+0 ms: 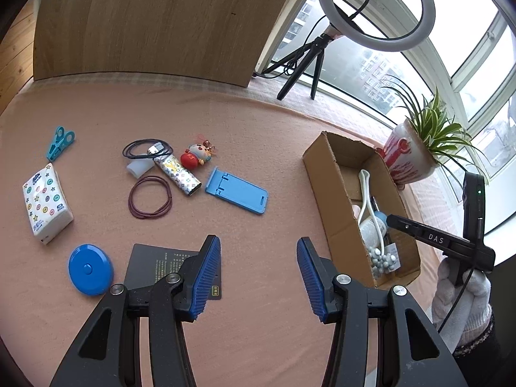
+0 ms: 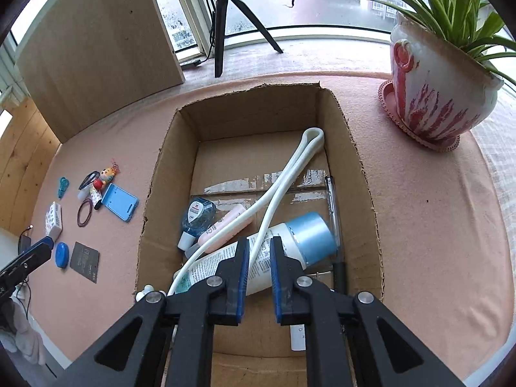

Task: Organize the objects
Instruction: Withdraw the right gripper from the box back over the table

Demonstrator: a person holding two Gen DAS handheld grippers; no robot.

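A cardboard box [image 1: 335, 193] [image 2: 161, 174] stands on the pink table; in it lie a white bottle with a blue cap [image 2: 290, 242], a white cord [image 2: 290, 167], a small blue bottle [image 2: 198, 216], a pink tube [image 2: 222, 225] and a pen [image 2: 332, 206]. My right gripper [image 2: 259, 274] hovers over the box, jaws slightly apart and empty. My left gripper [image 1: 258, 277] is open and empty above the table, over a black card [image 1: 151, 264]. Loose items lie left: a blue phone stand [image 1: 237, 190], a patterned lighter [image 1: 179, 174], a doll keychain [image 1: 195, 156], hair bands [image 1: 150, 201], a tissue pack [image 1: 45, 203], a blue round case [image 1: 90, 269], a teal clip [image 1: 59, 142].
A potted plant [image 1: 416, 158] [image 2: 432, 90] stands right of the box. A ring light on a tripod [image 1: 374, 9] stands by the window. A wooden board [image 1: 154, 22] leans at the back. A black cable [image 1: 145, 148] lies by the lighter.
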